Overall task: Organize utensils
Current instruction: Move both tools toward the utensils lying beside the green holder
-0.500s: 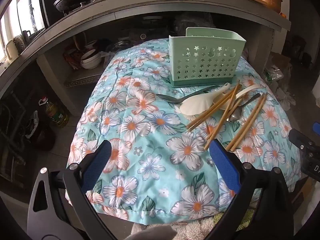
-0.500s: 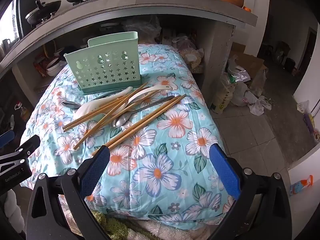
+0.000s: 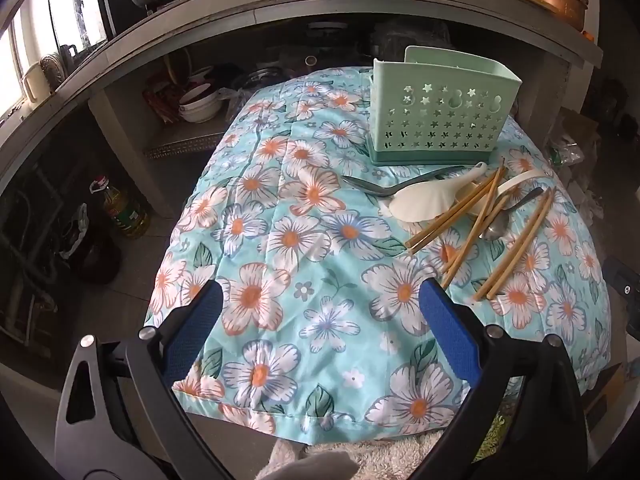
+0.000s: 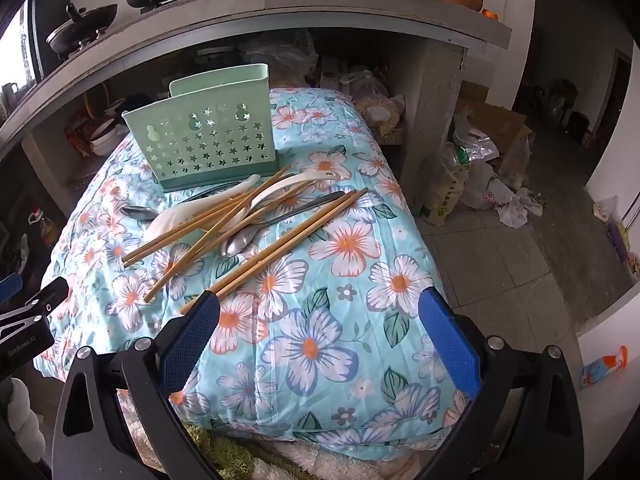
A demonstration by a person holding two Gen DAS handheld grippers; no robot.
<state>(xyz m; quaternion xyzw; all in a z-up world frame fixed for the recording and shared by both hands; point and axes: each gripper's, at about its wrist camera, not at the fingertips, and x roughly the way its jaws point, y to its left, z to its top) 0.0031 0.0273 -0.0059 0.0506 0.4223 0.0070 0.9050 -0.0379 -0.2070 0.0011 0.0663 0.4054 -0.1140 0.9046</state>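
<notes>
With your left gripper (image 3: 320, 312) and right gripper (image 4: 320, 320) both spread wide and empty above the floral cloth (image 3: 288, 240), the chopsticks (image 4: 224, 224) and spoons (image 4: 240, 242) lie crisscrossed before the green caddy (image 4: 204, 144), and lifting one could drag others off.

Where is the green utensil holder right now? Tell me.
The green utensil holder stands upright at the far end of the floral cloth, just behind the pile of chopsticks and spoons; in the left wrist view it sits upper right.

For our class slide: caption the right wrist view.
Open right gripper above chopsticks and spoons beside a green holder.
</notes>
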